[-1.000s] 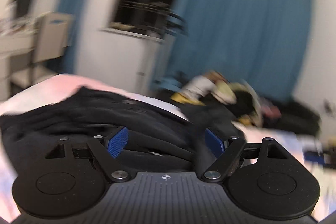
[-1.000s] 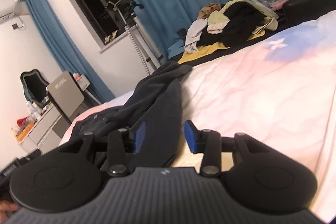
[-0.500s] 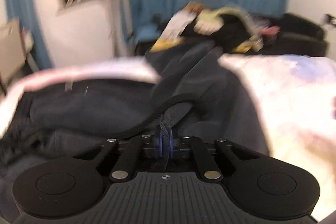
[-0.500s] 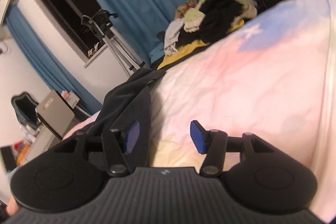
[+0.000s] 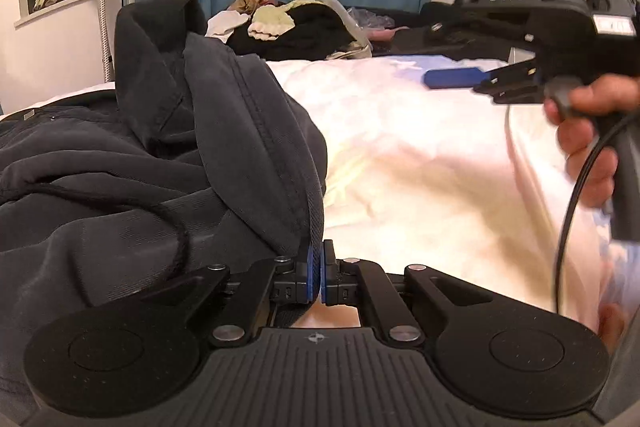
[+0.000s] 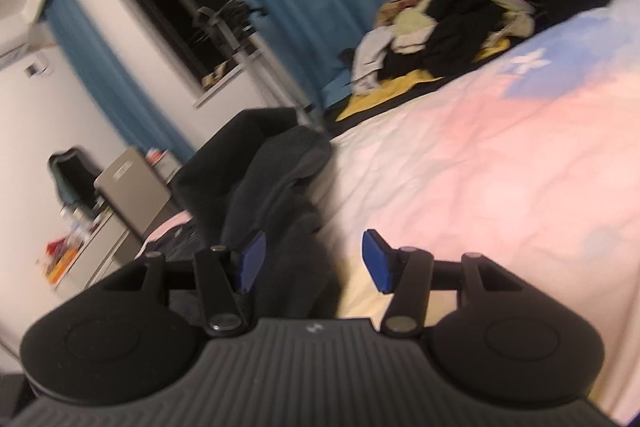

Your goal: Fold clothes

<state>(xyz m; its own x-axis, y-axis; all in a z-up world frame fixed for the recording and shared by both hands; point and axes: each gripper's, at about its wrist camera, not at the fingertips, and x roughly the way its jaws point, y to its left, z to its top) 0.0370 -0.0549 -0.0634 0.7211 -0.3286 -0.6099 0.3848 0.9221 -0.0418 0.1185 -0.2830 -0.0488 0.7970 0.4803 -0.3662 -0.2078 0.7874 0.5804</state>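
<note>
The left gripper [image 5: 318,273], open a second ago, now pinches the dark hoodie's [image 5: 168,155] hem, lifting it off the bed [image 5: 420,155]; the right gripper [image 6: 312,263] hovers with fingers spread beside it, so a fold looks underway.

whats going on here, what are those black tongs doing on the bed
A person is folding clothes on a bed with handheld tongs. The left tongs are shut on a hem of a dark hooded garment, which is bunched up at the left of the bed. The right tongs are open and empty, close to the same garment, held by a hand. A heap of other clothes lies at the far end.
</note>
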